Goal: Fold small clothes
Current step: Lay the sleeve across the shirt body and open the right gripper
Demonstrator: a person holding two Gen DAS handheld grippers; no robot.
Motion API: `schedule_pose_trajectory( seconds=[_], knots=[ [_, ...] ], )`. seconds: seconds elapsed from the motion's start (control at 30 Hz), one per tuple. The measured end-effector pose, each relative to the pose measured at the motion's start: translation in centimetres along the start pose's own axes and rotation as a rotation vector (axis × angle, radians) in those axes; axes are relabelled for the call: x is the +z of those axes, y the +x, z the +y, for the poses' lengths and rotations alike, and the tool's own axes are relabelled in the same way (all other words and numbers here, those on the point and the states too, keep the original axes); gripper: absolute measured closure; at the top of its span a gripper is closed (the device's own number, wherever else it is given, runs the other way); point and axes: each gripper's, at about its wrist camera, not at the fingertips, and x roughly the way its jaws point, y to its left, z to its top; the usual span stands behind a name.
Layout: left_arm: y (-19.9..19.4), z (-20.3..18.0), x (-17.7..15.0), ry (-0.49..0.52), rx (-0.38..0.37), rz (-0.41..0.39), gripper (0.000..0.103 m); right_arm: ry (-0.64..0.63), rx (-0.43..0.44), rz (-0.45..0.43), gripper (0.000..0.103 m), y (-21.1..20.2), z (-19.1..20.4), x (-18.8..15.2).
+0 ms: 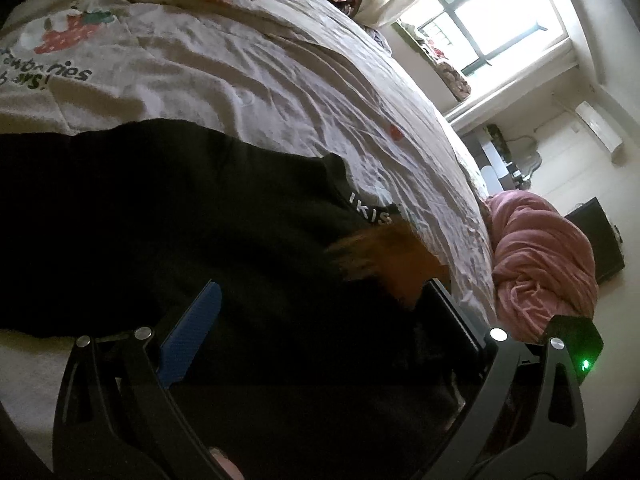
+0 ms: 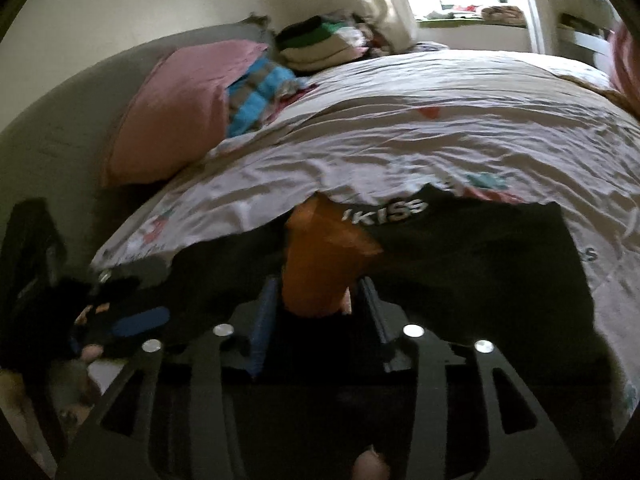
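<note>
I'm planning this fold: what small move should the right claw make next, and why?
Probably ease the right claw back off the black garment: its jaws stand apart, not pressing the orange cloth between them, so nothing seems gripped.

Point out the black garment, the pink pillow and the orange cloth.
Black garment (image 1: 160, 220), left wrist view, its flat middle.
Pink pillow (image 2: 172, 112), right wrist view, its face.
Orange cloth (image 2: 320, 256), right wrist view, its centre.

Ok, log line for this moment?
black garment on bed | left gripper open | right gripper open, orange patch between fingers
</note>
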Motion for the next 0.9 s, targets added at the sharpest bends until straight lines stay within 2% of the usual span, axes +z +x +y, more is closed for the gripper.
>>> schedule_pose_trajectory(
  seconds=[0.13, 0.23, 0.3, 0.37, 0.5, 0.53, 0.57, 0.6, 0.67, 0.73, 0.8, 0.9],
  knots=[
    [0.5, 0.3, -0.2, 0.0, -0.007, 0.02, 0.01, 0.019, 0.042, 0.004, 0.053, -1.1, -0.2, -0.2],
    [1.6, 0.4, -0.6, 0.001, -0.014, 0.049, 0.026, 0.07, 0.04, -0.006, 0.049, -2.4, -1.5, -0.3],
    [2.1, 0.3, -0.9, 0.004, -0.022, 0.066, 0.04, 0.094, 0.028, -0.013, 0.048, -3.0, -2.4, -0.2],
    [3.0, 0.4, -1.3, 0.004, -0.003, 0.086, 0.042, 0.117, 0.009, -0.025, 0.048, -4.1, -3.7, -0.4],
    [4.1, 1.0, -1.9, 0.003, 0.1, 0.098, 0.042, 0.152, -0.021, -0.042, 0.047, -5.6, -6.0, -0.6],
    [4.3, 1.2, -2.0, 0.003, 0.105, 0.098, 0.043, 0.163, -0.031, -0.047, 0.047, -6.1, -6.6, -0.7],
    [4.4, 1.2, -2.1, 0.005, 0.111, 0.096, 0.049, 0.169, -0.039, -0.049, 0.046, -6.4, -7.1, -0.8],
    [4.5, 1.2, -2.2, 0.01, 0.117, 0.091, 0.066, 0.174, -0.047, -0.052, 0.046, -6.7, -7.6, -0.9],
    [5.0, 1.1, -2.5, 0.02, 0.109, 0.091, 0.086, 0.182, -0.062, -0.057, 0.046, -7.2, -8.4, -1.0],
    [5.0, 0.5, -2.7, 0.058, 0.108, 0.078, 0.088, 0.193, -0.081, -0.063, 0.046, -7.8, -9.3, -1.1],
    [4.2, -1.2, -2.8, 0.141, 0.095, 0.036, 0.093, 0.2, -0.1, -0.077, 0.046, -8.4, -10.0, -1.1],
    [2.5, -3.7, -2.6, 0.229, 0.064, -0.031, 0.093, 0.198, -0.134, -0.089, 0.046, -9.0, -10.7, -1.0]
  ],
)
